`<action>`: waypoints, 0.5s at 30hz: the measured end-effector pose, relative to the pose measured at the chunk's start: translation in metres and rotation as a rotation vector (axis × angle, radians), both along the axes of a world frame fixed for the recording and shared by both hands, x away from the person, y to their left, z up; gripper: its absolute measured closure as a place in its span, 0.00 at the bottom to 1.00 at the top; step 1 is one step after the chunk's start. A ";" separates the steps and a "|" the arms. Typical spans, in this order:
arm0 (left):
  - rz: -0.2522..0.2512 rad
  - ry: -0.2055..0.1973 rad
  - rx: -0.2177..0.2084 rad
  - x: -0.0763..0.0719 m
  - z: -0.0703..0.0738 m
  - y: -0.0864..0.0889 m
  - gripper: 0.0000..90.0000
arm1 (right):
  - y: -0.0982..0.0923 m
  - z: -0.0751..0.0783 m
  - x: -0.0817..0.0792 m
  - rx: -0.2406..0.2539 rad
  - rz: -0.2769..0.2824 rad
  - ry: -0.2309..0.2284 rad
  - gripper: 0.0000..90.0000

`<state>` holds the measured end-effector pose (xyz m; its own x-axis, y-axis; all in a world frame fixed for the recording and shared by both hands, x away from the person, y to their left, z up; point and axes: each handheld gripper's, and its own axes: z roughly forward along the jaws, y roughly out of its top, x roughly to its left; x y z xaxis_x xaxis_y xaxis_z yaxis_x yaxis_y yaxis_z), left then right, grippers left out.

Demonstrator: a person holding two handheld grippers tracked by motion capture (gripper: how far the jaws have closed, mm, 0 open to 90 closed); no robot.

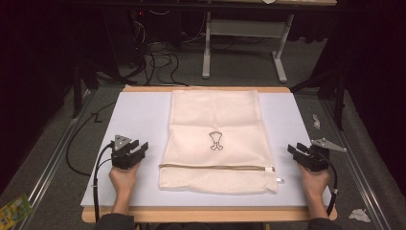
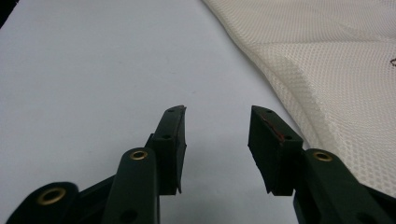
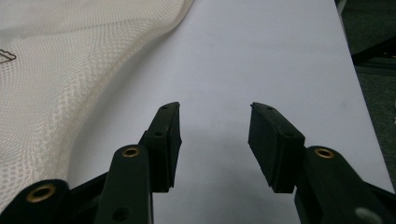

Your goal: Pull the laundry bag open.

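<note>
A cream mesh laundry bag [image 1: 218,139] lies flat in the middle of the white table top [image 1: 139,115], with a small dark emblem [image 1: 216,141] printed on it and a zipper [image 1: 215,167] running across near its front end. My left gripper [image 1: 142,149] rests to the left of the bag, open, nothing between its jaws. My right gripper [image 1: 294,149] rests to the right of the bag, open and empty too. In the left gripper view my left gripper [image 2: 217,112] points over bare table with the bag [image 2: 327,70] at its right. In the right gripper view my right gripper [image 3: 215,107] has the bag [image 3: 60,74] at its left.
The table's wooden edge [image 1: 210,213] runs along the front. Beyond the table stand a grey desk frame [image 1: 244,43] and tangled cables [image 1: 158,57] on the floor. Crumpled paper bits [image 1: 359,214] lie on the floor at the right, a green packet [image 1: 13,210] at the left.
</note>
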<state>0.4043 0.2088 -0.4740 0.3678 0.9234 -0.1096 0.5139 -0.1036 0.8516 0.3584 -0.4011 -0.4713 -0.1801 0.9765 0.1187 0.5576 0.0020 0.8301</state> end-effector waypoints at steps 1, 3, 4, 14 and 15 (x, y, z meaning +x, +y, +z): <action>-0.001 0.000 0.003 0.001 -0.001 -0.001 0.63 | 0.000 0.000 0.000 -0.002 0.000 0.001 0.61; -0.003 0.000 0.011 0.001 -0.002 -0.002 0.62 | 0.000 -0.001 0.000 -0.003 0.003 0.002 0.60; -0.004 -0.006 0.006 0.000 -0.003 -0.003 0.62 | 0.000 -0.002 0.000 0.003 0.000 0.008 0.60; 0.006 -0.016 -0.005 -0.003 -0.009 -0.001 0.61 | -0.001 -0.003 0.000 0.016 0.004 0.007 0.57; 0.003 -0.021 -0.003 -0.003 -0.009 -0.002 0.61 | -0.001 -0.003 0.000 0.018 0.002 0.007 0.56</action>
